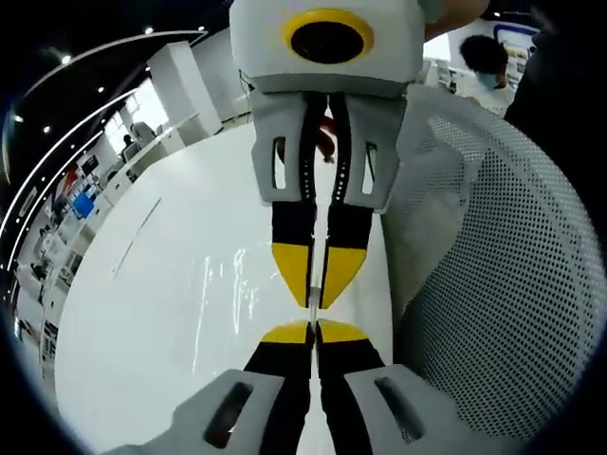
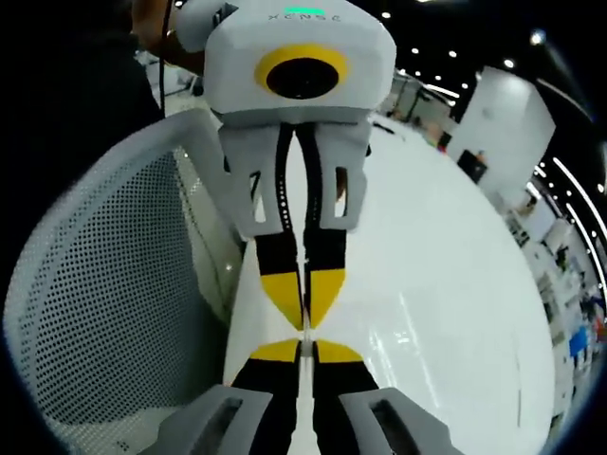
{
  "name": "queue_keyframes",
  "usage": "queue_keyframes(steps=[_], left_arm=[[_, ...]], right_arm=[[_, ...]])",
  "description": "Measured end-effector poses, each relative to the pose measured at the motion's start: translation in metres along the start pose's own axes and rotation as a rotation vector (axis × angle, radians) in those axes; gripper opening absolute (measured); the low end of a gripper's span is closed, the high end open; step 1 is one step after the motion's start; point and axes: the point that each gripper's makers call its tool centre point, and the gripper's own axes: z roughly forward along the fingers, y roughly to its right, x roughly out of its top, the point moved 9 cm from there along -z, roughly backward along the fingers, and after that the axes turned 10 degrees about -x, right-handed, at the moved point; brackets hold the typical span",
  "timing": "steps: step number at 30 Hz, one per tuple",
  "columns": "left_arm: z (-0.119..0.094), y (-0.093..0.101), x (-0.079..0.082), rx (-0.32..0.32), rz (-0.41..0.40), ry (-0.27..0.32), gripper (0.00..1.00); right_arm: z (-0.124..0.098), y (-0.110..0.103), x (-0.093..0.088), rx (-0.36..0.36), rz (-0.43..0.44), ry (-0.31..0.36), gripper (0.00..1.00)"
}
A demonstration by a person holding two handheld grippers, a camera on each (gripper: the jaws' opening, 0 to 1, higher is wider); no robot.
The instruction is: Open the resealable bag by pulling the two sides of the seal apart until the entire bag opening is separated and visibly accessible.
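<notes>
The two grippers meet tip to tip over a white table point(image 1: 171, 313). My left gripper point(image 1: 313, 330) rises from the bottom of the left gripper view with its yellow-tipped jaws pressed together. My right gripper point(image 1: 316, 299) comes down from the top, jaws also together. A thin pale strip, the clear resealable bag point(image 1: 313, 314) seen edge-on, runs between both pairs of jaws. In the right gripper view my right gripper point(image 2: 302, 347) is at the bottom and the left gripper point(image 2: 305, 318) hangs from above, with the bag point(image 2: 303, 333) pinched between them. The rest of the bag is too clear to make out.
A white perforated mesh chair back point(image 1: 493, 284) point(image 2: 104, 284) stands close beside the grippers. The glossy table point(image 2: 455, 284) stretches away on the other side. Shelves and desks point(image 1: 66, 209) line the far hall, and a person point(image 1: 488, 62) stands behind.
</notes>
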Motion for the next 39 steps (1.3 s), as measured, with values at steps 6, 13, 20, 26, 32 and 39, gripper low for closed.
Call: queue_keyframes(steps=[6,13,20,26,32,39], left_arm=[[-0.002,0.002,0.005,-0.001,-0.012,0.022,0.13],[-0.004,0.001,0.008,-0.001,0.045,0.003,0.00],[-0.004,0.002,0.009,-0.010,0.065,-0.004,0.00],[-0.007,0.003,0.008,-0.006,0.069,0.003,0.00],[-0.012,0.002,0.007,-0.009,0.048,0.021,0.00],[-0.018,0.003,0.005,-0.021,0.028,0.036,0.00]], right_arm=[[0.000,0.001,0.002,0.000,-0.020,-0.002,0.00],[0.000,0.001,0.006,0.001,-0.060,-0.004,0.00],[-0.001,0.000,0.006,0.008,-0.068,-0.008,0.00],[-0.001,0.000,0.006,0.007,-0.054,0.000,0.00],[-0.003,0.000,0.002,-0.003,-0.052,-0.015,0.00],[-0.007,0.001,-0.007,-0.010,-0.042,-0.035,0.00]])
